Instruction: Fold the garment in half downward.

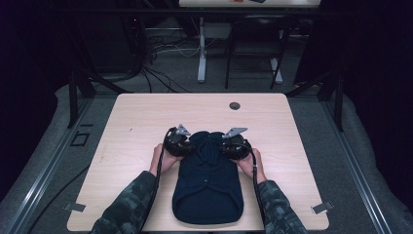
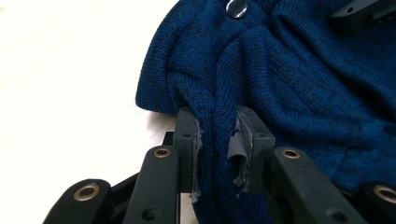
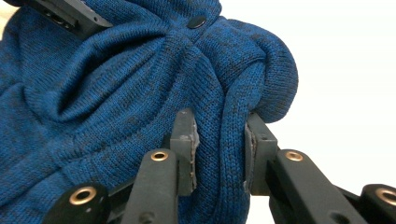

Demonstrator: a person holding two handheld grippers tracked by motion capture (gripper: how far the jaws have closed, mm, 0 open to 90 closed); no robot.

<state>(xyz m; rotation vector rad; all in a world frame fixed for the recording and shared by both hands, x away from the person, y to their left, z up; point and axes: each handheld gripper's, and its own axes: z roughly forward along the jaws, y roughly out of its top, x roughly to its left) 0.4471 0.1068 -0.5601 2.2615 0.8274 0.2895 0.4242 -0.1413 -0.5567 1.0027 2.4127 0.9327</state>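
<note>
On the pale worktop [image 1: 136, 117], near its front edge, lies a dark blue knitted garment [image 1: 208, 190] (a button shows near its collar). The left claw [image 2: 217, 135] and right claw [image 3: 219, 140] each clamp a fold at its far end. Lifting both evenly should keep it flat; bare worktop lies beyond.

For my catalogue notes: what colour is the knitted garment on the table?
Dark blue, plain rib knit; the right gripper view shows it best.

light wooden table [image 1: 146, 112], grey carpet floor [image 1: 170, 73], tangled cables [image 1: 156, 48], dark surroundings
</note>
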